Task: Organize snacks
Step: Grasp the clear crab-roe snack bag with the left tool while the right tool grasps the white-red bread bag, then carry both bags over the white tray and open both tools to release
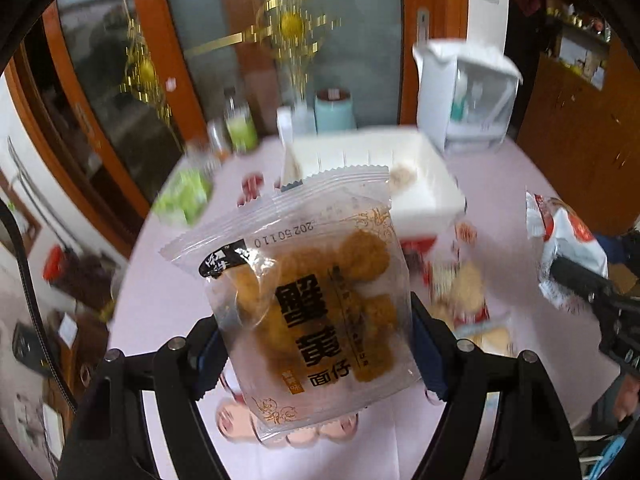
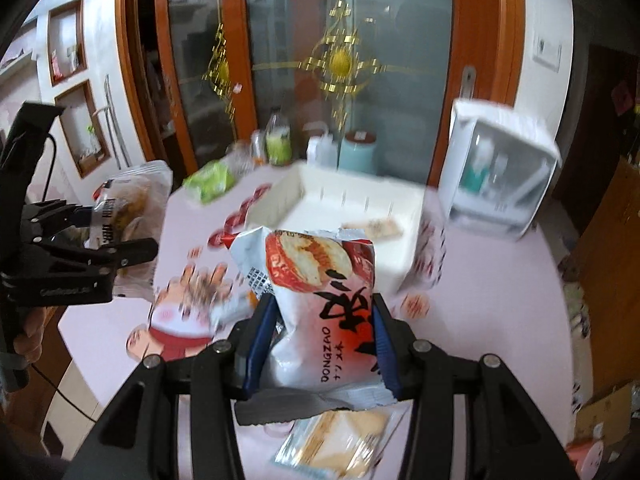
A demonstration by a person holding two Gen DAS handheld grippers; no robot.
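Observation:
My left gripper [image 1: 316, 344] is shut on a clear packet of orange-brown snack pieces [image 1: 304, 280] with black characters, held up above the pink table [image 1: 160, 300]. My right gripper [image 2: 324, 344] is shut on a white-and-red snack packet [image 2: 320, 292], also lifted. Beyond both packets stands a white open box [image 2: 360, 208] [image 1: 420, 184] with one small packet [image 2: 374, 226] inside. In the right wrist view the left gripper [image 2: 112, 228] shows at the left with its clear packet [image 2: 128, 200]. In the left wrist view the right gripper [image 1: 560, 260] and its packet [image 1: 568, 240] show at the right.
More snack packets lie on the table, among them a pale cracker packet [image 2: 340, 436] below my right gripper and a green one [image 2: 212, 180]. A white cabinet [image 2: 500, 172], a teal canister [image 2: 358, 152] and bottles [image 2: 278, 140] stand at the back by glass doors.

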